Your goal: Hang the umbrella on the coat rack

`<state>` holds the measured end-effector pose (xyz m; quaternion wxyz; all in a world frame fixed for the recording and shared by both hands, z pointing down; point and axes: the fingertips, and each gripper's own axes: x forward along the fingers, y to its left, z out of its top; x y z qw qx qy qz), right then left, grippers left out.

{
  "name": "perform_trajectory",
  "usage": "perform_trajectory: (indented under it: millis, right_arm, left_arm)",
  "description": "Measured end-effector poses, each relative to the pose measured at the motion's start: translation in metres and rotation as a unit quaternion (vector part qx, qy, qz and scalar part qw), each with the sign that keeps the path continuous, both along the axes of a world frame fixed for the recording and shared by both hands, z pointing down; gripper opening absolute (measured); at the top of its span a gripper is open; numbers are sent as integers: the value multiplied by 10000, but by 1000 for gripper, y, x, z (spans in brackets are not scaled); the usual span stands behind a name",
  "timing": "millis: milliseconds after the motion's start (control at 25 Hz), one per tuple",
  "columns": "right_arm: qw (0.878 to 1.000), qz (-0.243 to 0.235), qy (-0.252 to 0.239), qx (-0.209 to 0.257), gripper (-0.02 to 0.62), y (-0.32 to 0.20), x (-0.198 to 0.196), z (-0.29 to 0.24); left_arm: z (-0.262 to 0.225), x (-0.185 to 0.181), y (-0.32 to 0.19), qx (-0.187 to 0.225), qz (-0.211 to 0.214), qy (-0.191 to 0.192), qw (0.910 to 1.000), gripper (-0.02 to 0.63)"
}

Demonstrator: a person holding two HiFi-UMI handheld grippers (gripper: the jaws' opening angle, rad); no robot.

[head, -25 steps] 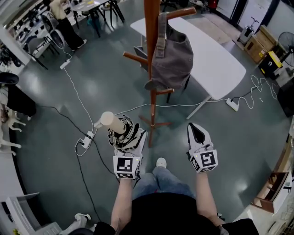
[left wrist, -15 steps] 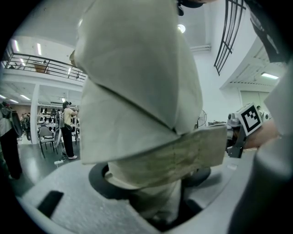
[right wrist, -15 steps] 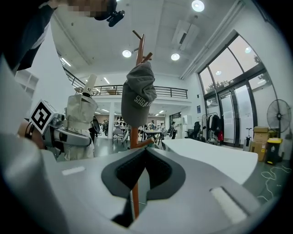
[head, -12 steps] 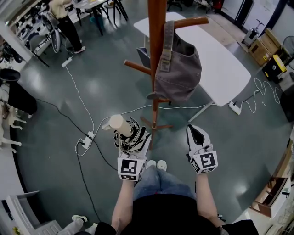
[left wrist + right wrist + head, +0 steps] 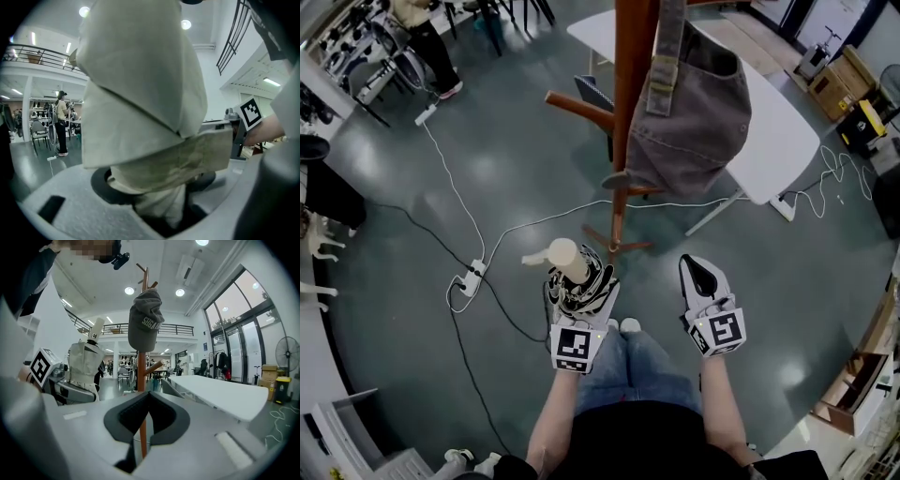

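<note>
I judge this the carrying-in step. My left gripper point(image 5: 581, 300) is clenched on the folded umbrella point(image 5: 567, 258), which stands upright in its jaws, near the coat rack point(image 5: 630, 103) but apart from it. My right gripper point(image 5: 701, 277) is closed on nothing. Next I'd need to lift the umbrella to the bare peg point(image 5: 578, 108) on the side away from the grey bag point(image 5: 694, 112); I see no loop to hook. It is cream, bound by a strap.

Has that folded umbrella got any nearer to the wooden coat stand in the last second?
Yes. In the head view the umbrella has shifted rightward, toward the foot of the coat rack.
</note>
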<state>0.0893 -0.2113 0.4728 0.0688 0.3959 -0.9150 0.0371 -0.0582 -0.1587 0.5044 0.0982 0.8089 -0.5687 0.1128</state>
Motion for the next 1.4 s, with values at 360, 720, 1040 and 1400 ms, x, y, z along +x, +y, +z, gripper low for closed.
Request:
perform_trajectory:
  millis: [360,720,1040,1400]
  right_arm:
    - [9999,11,106,-23,12,-15,-3,101]
    - [9997,88,198,-127,12,-25,-1,166]
    - [9994,257,152,-150,12,-32,10,181]
    - [9992,296,157,-209,12,-33,16,178]
  left_arm:
    - [117,37,-13,-126,662,-37,9977,292]
    - [198,72,-28,-269,1201,51,9924,291]
    - [218,96,-40,-272,1472,82,9887,291]
    - [215,111,-51,-291,1622,96,9863,291]
